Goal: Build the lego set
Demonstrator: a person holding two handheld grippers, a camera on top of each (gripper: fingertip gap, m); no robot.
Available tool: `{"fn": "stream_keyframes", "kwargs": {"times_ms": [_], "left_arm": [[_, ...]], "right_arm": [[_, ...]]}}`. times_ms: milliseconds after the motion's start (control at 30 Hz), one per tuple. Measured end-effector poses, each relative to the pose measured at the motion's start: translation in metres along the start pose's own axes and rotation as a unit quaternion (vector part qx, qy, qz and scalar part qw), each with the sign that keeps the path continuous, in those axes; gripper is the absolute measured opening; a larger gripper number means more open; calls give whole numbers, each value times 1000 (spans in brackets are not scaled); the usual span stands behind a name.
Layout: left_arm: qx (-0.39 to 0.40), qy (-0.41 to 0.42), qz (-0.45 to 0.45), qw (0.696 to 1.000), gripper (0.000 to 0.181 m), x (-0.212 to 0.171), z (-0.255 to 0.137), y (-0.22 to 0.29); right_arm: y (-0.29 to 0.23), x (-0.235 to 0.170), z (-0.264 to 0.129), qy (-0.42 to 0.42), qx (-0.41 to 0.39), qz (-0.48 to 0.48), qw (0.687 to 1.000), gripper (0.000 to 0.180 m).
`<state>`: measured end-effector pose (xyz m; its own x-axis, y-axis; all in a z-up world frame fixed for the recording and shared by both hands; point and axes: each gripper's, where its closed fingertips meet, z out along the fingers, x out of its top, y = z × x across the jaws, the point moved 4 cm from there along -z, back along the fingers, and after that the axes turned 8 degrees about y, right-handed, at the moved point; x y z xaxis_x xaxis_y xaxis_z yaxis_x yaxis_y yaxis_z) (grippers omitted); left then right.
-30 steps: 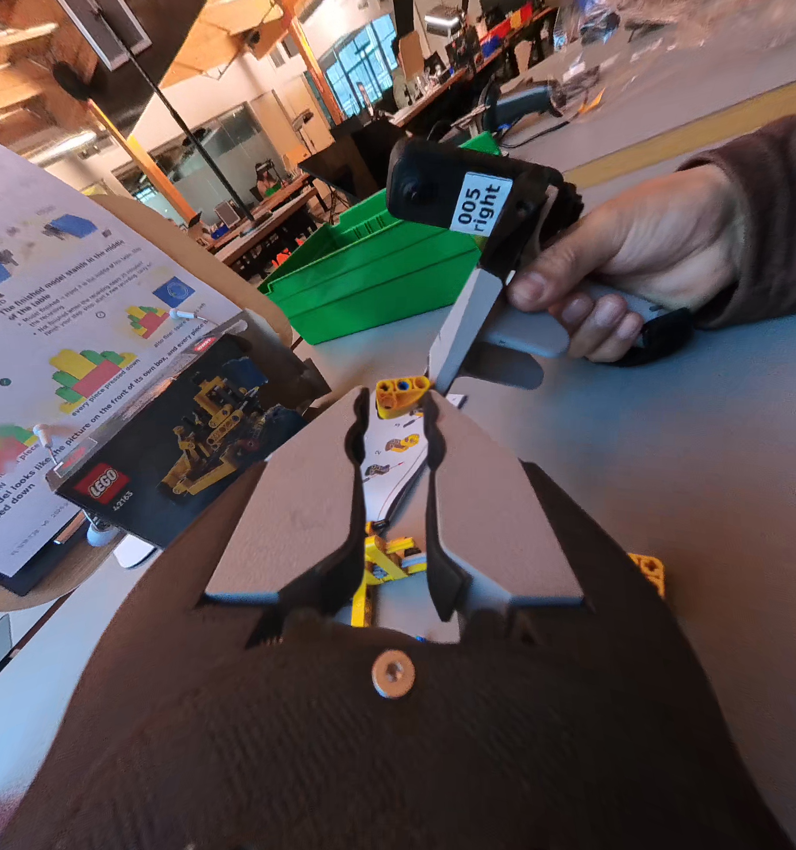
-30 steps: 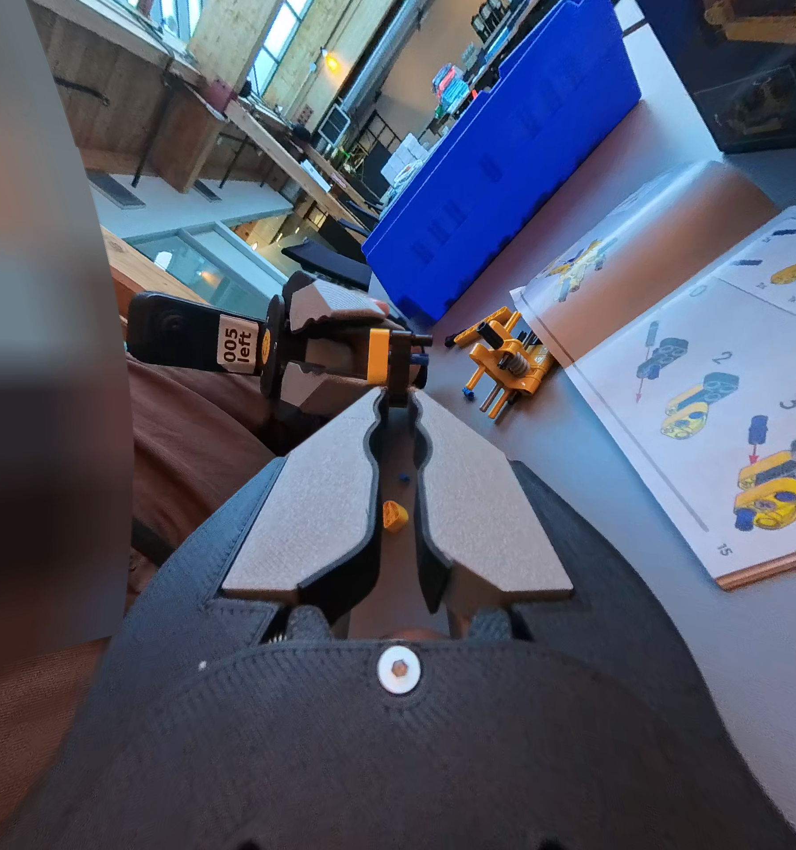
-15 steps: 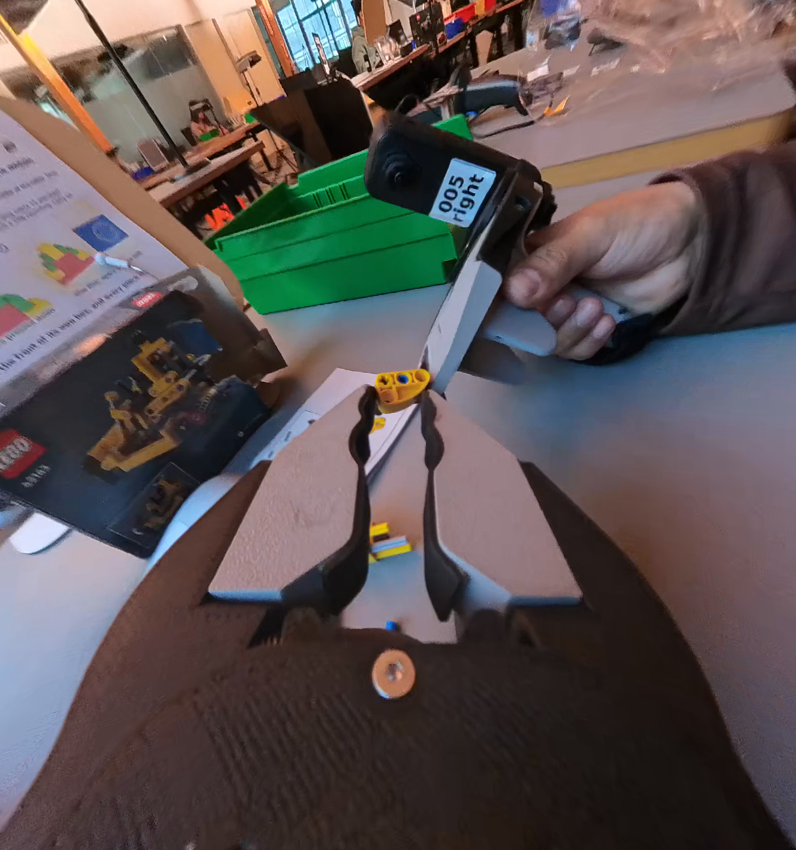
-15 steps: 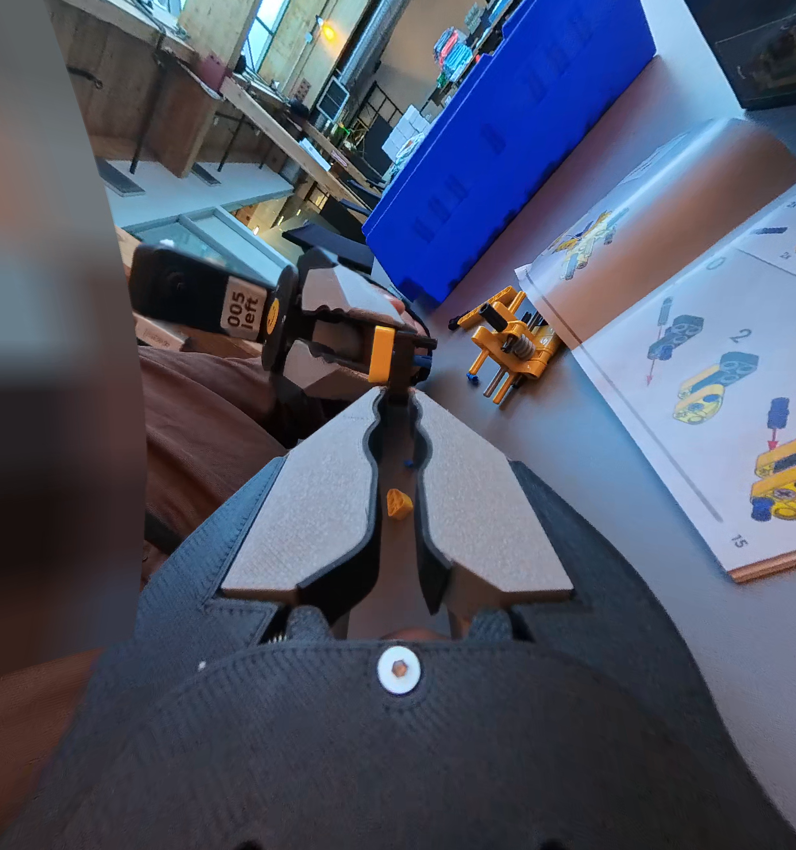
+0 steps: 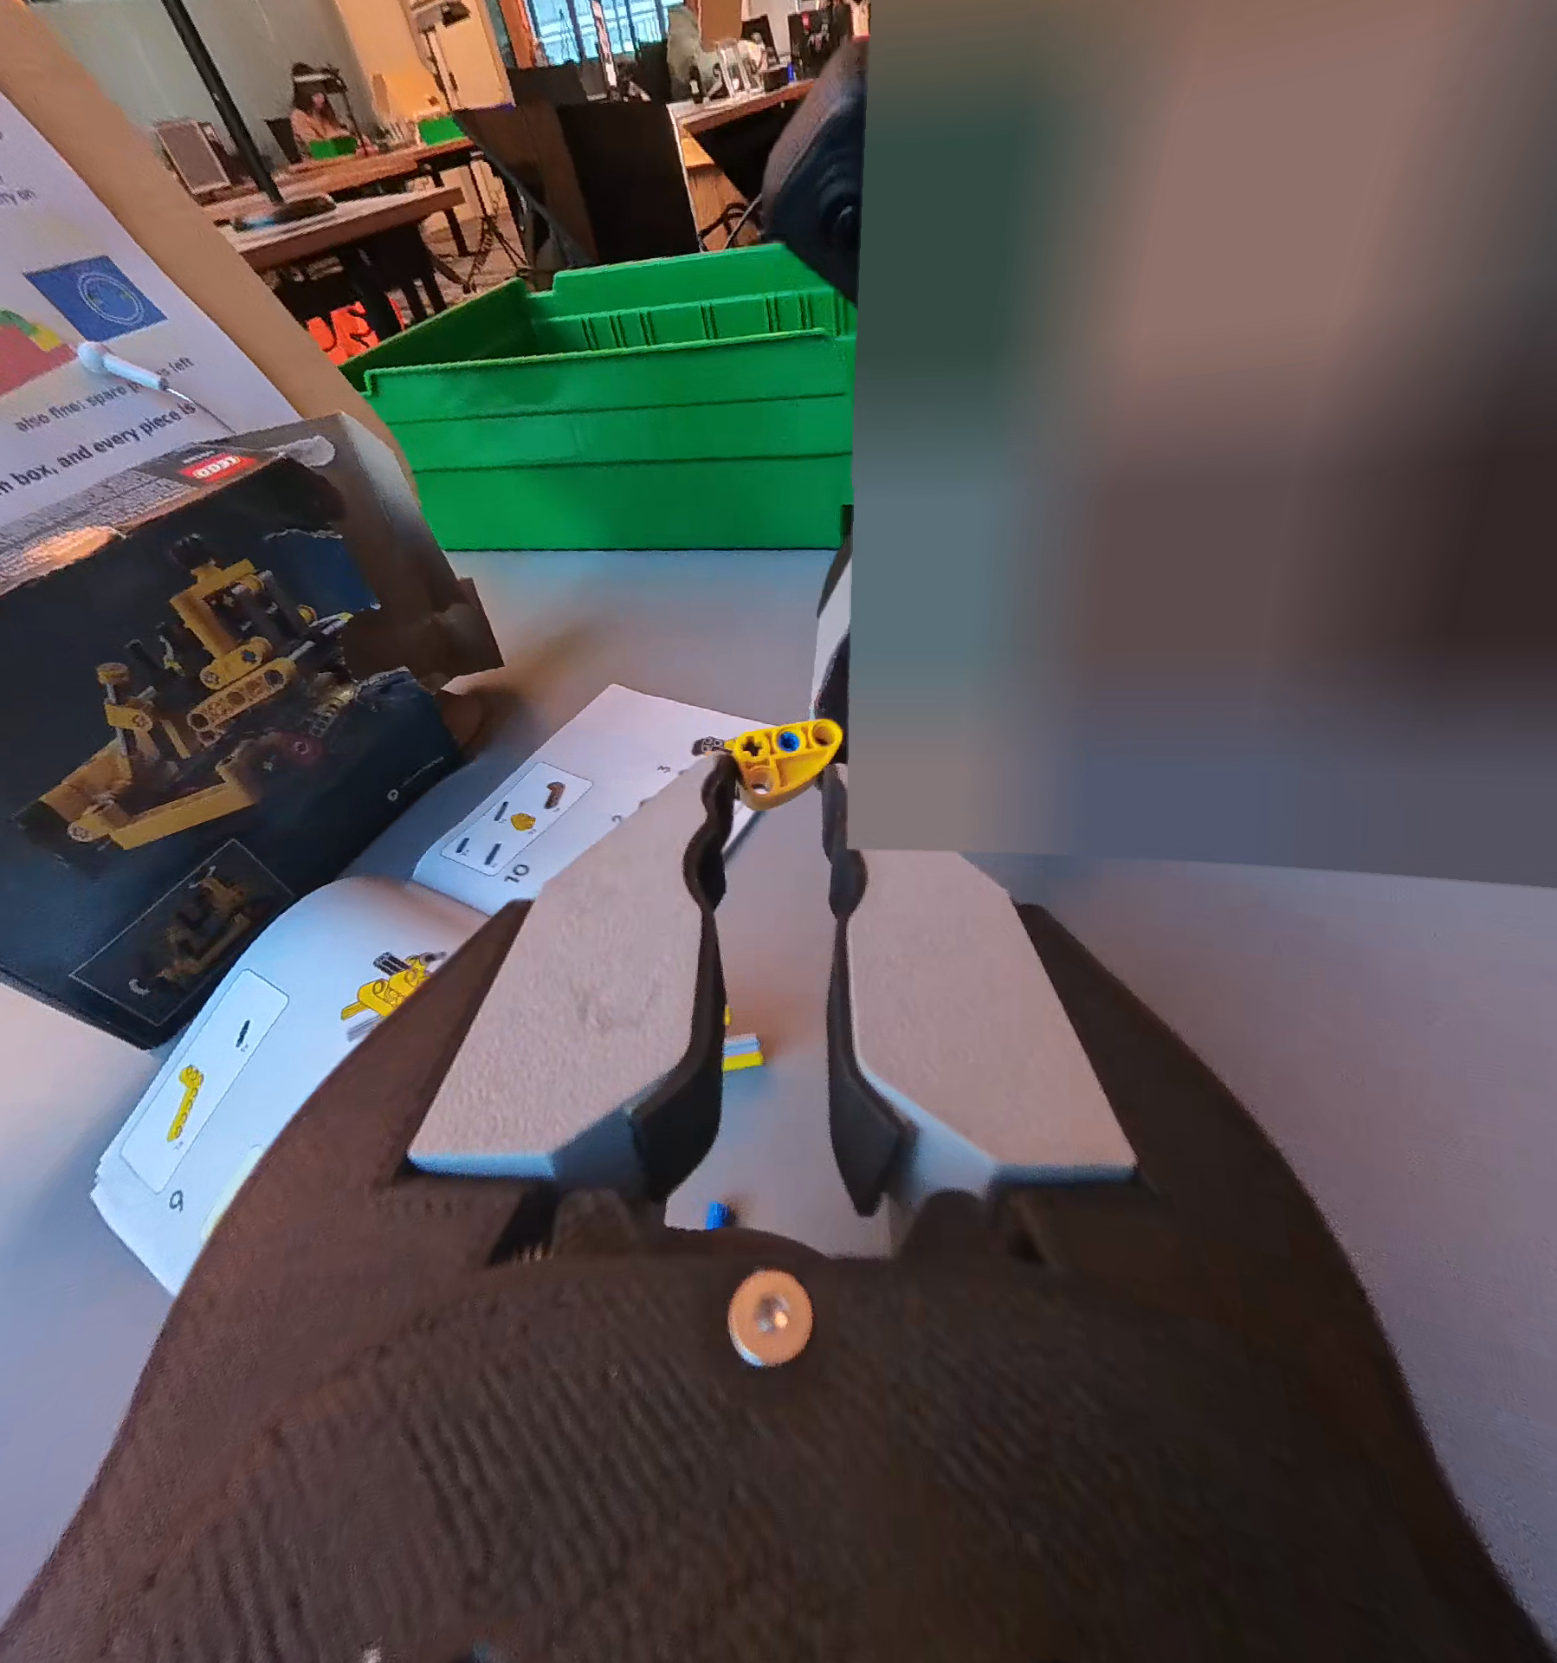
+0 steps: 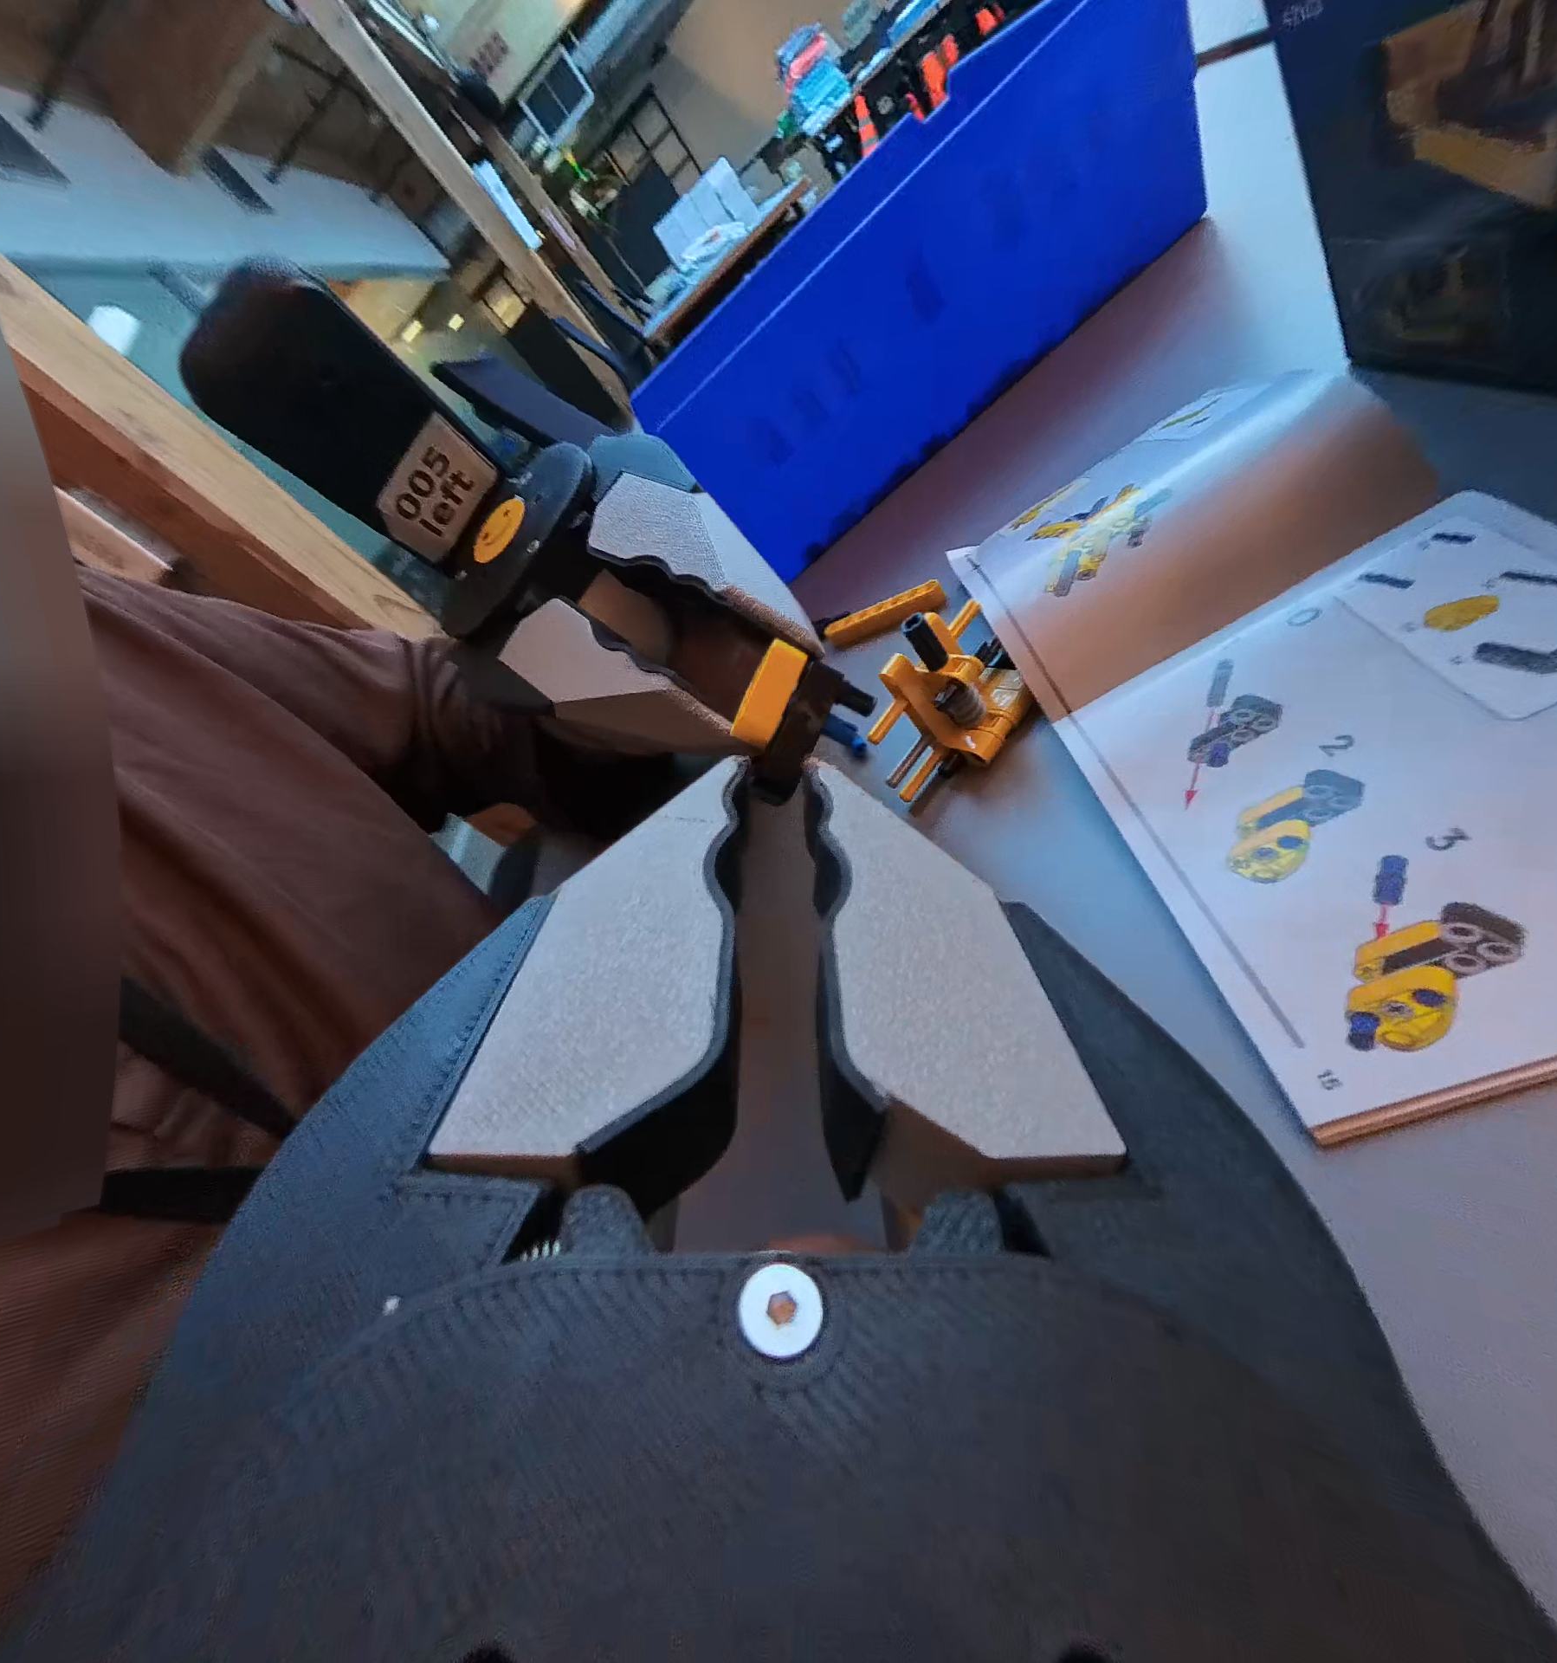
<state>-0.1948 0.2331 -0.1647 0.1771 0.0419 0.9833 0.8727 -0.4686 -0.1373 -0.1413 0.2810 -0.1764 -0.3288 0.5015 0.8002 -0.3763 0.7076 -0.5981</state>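
My left gripper (image 5: 775,783) is shut on a small yellow lego piece (image 5: 784,754) with a blue pin in it, held above the table. In the right wrist view the left gripper (image 6: 770,697) comes in from the left with the yellow piece (image 6: 768,688) at its tips. A black piece (image 6: 793,729) sits against the yellow one. My right gripper (image 6: 777,772) has its tips closed on the lower end of that black piece. In the left wrist view a blurred patch hides most of the right gripper.
A part-built yellow assembly (image 6: 950,697) and a yellow beam (image 6: 883,612) lie by the open instruction booklet (image 6: 1297,810). Behind stand a blue bin (image 6: 937,270), a green bin (image 5: 622,423) and the lego box (image 5: 172,702). A loose blue pin (image 5: 716,1215) lies on the table. Less than 4 cm separates the two grippers' tips.
The two grippers stay joined at the yellow piece. The left gripper has tilted and swung toward the yellow assembly. The loose yellow bit between my right fingers no longer shows.
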Motion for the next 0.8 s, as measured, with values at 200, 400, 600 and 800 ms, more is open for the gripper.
{"fn": "stream_keyframes", "kwargs": {"times_ms": [200, 400, 600, 800], "left_arm": [[7, -31, 19, 999, 19, -7, 4, -1], [4, -34, -21, 999, 27, -7, 5, 0], [25, -34, -33, 999, 20, -8, 4, -6], [28, -43, -39, 998, 26, -10, 5, -7]], "right_arm": [[5, 1, -2, -14, -70, -83, 994, 6], [5, 0, 1, -37, -132, -185, 973, 6], [2, 1, 5, -43, -172, -264, 948, 6], [-2, 2, 8, -50, -209, -344, 914, 5]]}}
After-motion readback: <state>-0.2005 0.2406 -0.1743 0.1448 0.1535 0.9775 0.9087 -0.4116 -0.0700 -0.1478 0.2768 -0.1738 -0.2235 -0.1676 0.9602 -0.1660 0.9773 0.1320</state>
